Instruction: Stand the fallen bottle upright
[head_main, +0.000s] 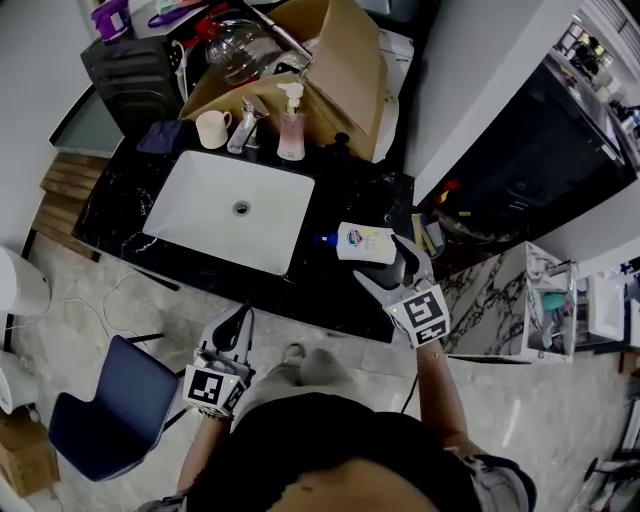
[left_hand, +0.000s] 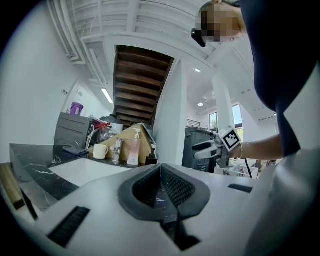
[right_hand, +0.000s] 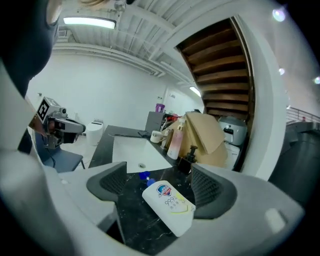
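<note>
My right gripper (right_hand: 157, 186) had its jaws apart on either side of the fallen bottle (right_hand: 169, 204). It lay on its side on the black surface (right_hand: 135, 220), lower centre of the right gripper view, blue cap toward the sink (right_hand: 134, 150). My left gripper (left_hand: 161, 172) hung low, jaws together on nothing. An off-centre grip, I judged, could have let the smooth bottle swivel or skid toward the basin.

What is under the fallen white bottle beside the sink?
The black marble counter; the bottle lies on its side directly on it. The patch beneath its body is covered.
</note>
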